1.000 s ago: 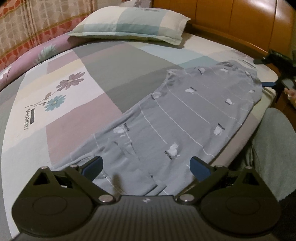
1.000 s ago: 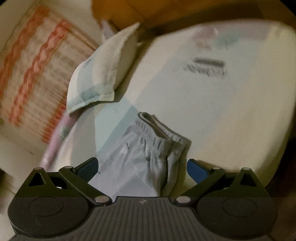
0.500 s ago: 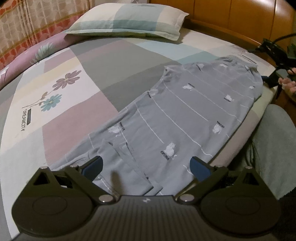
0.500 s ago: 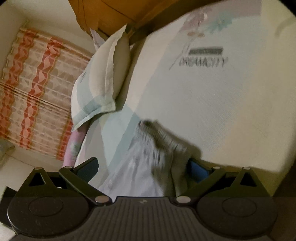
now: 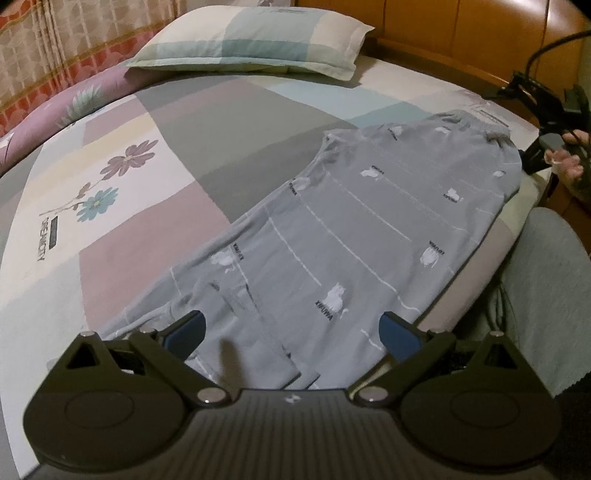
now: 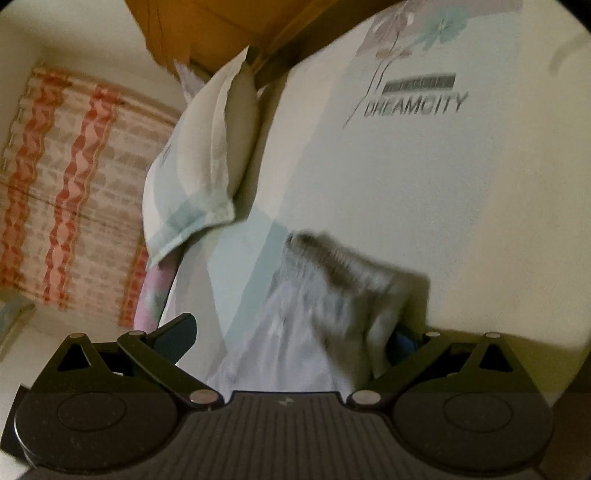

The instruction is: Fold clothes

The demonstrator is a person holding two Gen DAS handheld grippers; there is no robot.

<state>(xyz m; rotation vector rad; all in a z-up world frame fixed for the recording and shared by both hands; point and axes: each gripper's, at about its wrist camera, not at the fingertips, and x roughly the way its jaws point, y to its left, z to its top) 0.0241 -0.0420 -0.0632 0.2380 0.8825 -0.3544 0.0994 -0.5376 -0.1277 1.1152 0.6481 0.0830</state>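
Grey patterned trousers (image 5: pixel 354 236) lie flat along the bed's near edge, waistband at the far right, leg ends near me. My left gripper (image 5: pixel 291 332) is open, jaws wide, just above the leg ends. My right gripper (image 6: pixel 295 338) is open at the elastic waistband (image 6: pixel 343 266), with the cloth between the jaws and its right finger partly hidden behind the fabric. The right gripper also shows in the left wrist view (image 5: pixel 539 155) at the waistband corner, held by a hand.
A checked pillow (image 5: pixel 255 37) lies at the head of the bed, against a wooden headboard (image 5: pixel 461 33). A patchwork sheet (image 5: pixel 122 177) covers the bed. Curtains (image 6: pixel 62 192) hang beyond. The person's grey-clad leg (image 5: pixel 546 280) is at the bed's right edge.
My right gripper has moved in onto the waistband, which now sits between its jaws and covers the right finger. My left gripper has edged slightly forward over the leg ends.
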